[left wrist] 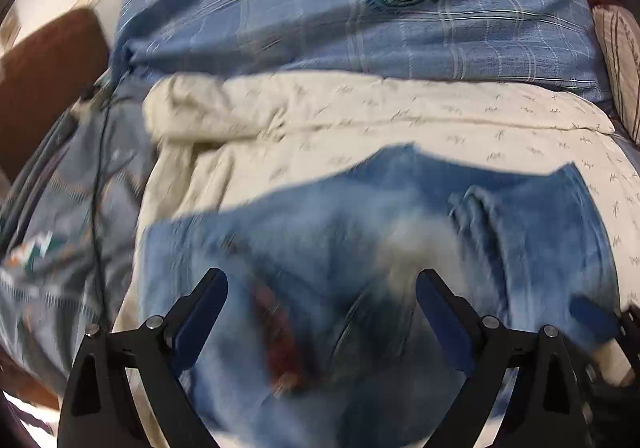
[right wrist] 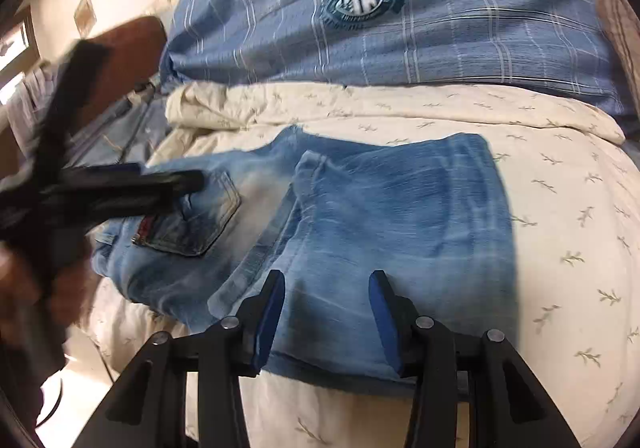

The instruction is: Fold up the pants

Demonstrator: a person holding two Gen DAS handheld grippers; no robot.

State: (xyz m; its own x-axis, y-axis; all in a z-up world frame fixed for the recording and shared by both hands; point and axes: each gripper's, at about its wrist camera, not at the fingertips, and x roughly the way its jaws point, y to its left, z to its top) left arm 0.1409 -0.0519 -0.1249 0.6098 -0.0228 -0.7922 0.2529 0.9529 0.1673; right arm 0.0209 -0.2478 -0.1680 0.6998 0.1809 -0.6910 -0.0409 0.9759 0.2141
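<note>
A blue plaid pillow [right wrist: 400,28] lies behind a cream leaf-print bedspread [right wrist: 560,208].

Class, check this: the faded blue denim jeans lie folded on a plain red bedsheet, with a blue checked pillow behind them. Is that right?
Not quite. The sheet under the faded blue denim jeans is cream with a small leaf print, not plain red; the right wrist view shows it. The blue checked pillow does lie behind them.

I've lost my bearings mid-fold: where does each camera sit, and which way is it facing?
Left wrist: on the left gripper, angled down over the faded blue denim jeans; its black fingers stand wide apart.
Right wrist: on the right gripper, angled down at the jeans' folded edge; its fingers straddle denim, and the left gripper shows over the back pocket.
Shared: jeans, cream leaf-print bedspread, blue plaid pillow.
</note>
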